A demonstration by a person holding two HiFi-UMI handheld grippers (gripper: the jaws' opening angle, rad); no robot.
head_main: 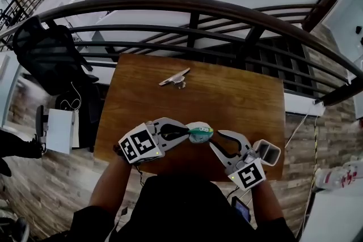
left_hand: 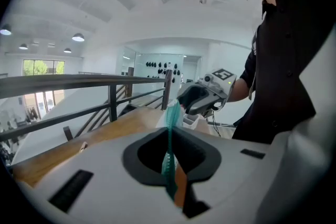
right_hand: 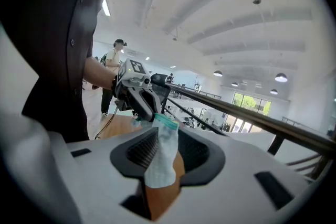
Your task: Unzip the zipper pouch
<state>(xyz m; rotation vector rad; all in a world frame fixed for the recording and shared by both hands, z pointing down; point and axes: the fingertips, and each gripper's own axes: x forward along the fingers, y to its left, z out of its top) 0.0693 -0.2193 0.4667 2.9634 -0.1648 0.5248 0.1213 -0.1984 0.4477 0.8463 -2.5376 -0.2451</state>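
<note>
Head view. One wooden desk (head_main: 227, 99), a dark railing (head_main: 193, 8) past its far edge. One zipper pouch (head_main: 201, 133), white with a teal zip band, is held above the desk near the middle of the near edge. Its long axis runs left to right, about parallel to that edge. Two grippers: left gripper (head_main: 190, 132) is at the pouch's left end and right gripper (head_main: 214, 139) at its right end. One small pale tool (head_main: 174, 79) lies alone near the far edge, well apart from the pouch.

Left gripper view. The left gripper's (left_hand: 169, 139) jaws are closed on the pouch (left_hand: 171, 113). The teal zip band is seen edge-on, pinched in the slot between them. The band runs straight away from the camera toward the right gripper (left_hand: 185, 103), which is at the pouch's far end. The desk (left_hand: 105, 131) is below.

Right gripper view. The right gripper's (right_hand: 168, 144) jaws stand apart, with the white body of the pouch (right_hand: 160, 165) loose in the gap; the pads are not pressing on it. The pouch points away from the camera, teal band at its far end. There the left gripper (right_hand: 149, 110) clamps it. The desk (right_hand: 163, 196) shows through the gap below.
</note>
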